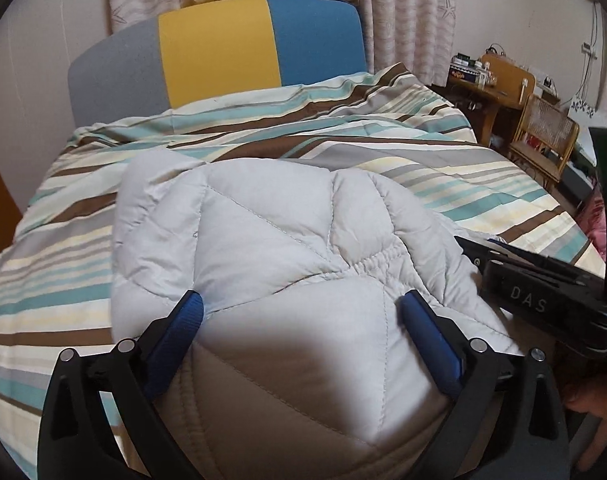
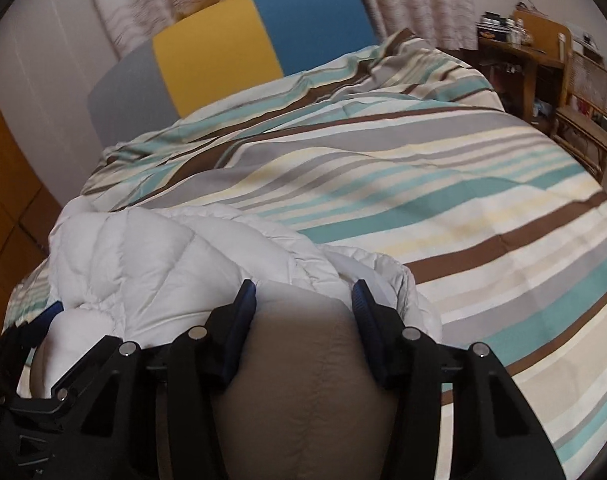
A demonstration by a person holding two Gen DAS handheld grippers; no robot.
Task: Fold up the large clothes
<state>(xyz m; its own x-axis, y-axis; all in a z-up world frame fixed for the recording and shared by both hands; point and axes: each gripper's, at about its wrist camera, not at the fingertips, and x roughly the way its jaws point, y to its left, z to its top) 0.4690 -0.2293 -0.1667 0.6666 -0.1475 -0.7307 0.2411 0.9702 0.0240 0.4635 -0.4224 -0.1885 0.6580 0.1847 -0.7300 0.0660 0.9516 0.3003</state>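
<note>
A pale grey quilted puffer jacket lies bunched on the striped bed. My left gripper is open, its blue pads either side of a puffy fold near the jacket's gathered seam. My right gripper is open too, with the jacket bulging up between its blue pads at the garment's right edge. The right gripper's black body shows at the right of the left wrist view, and the left gripper shows at the lower left of the right wrist view.
The bed has a striped cover in teal, brown, grey and cream. A grey, yellow and blue headboard stands at the far end below curtains. A wooden desk and rattan chair stand at the right.
</note>
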